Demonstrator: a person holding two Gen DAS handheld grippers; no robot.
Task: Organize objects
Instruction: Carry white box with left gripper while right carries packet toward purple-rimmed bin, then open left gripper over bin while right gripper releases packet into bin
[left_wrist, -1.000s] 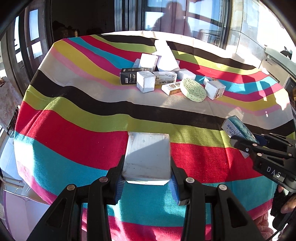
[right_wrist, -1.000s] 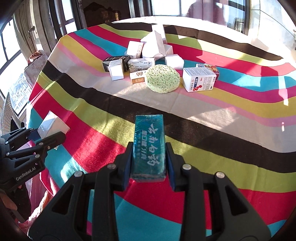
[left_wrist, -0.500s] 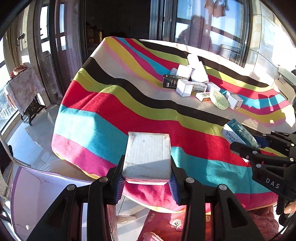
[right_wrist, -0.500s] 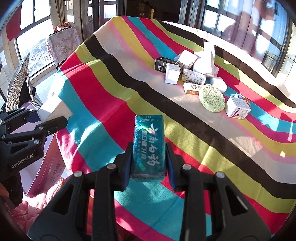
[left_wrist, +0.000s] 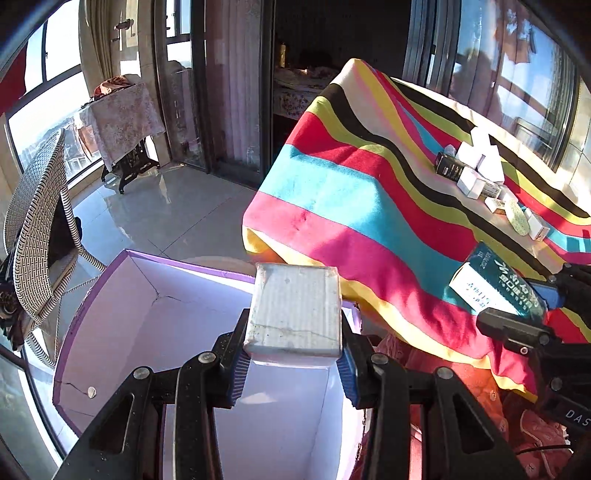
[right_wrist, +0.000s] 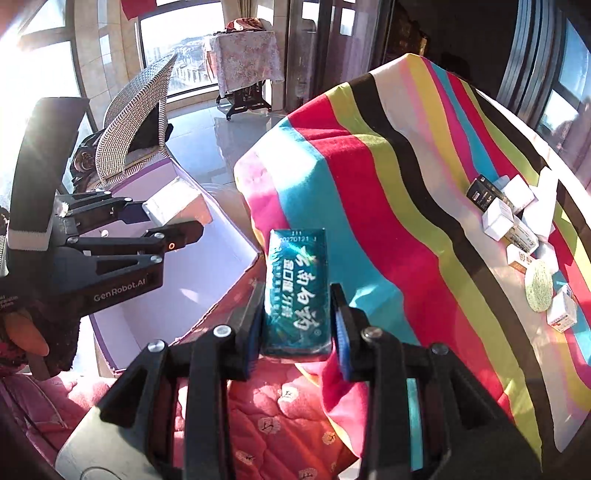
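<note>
My left gripper (left_wrist: 293, 363) is shut on a white box (left_wrist: 295, 314) and holds it above the open purple-rimmed carton (left_wrist: 155, 314) on the floor. My right gripper (right_wrist: 297, 349) is shut on a dark green box (right_wrist: 297, 288) with white lettering, held off the table's near corner beside the carton (right_wrist: 207, 236). The left gripper (right_wrist: 162, 221) with the white box (right_wrist: 170, 203) shows in the right wrist view. The green box (left_wrist: 495, 284) shows in the left wrist view.
A striped cloth covers the table (left_wrist: 369, 206). Several small boxes (right_wrist: 506, 214) and a green round sponge (right_wrist: 538, 286) lie on its far side. A wicker chair (left_wrist: 37, 236) and a draped side table (left_wrist: 122, 122) stand on the tiled floor. A pink quilted garment (right_wrist: 288, 406) is below.
Both grippers have swung left off the table, each holding its box. The left one now hangs over the open carton; the right one is at the table's corner.
</note>
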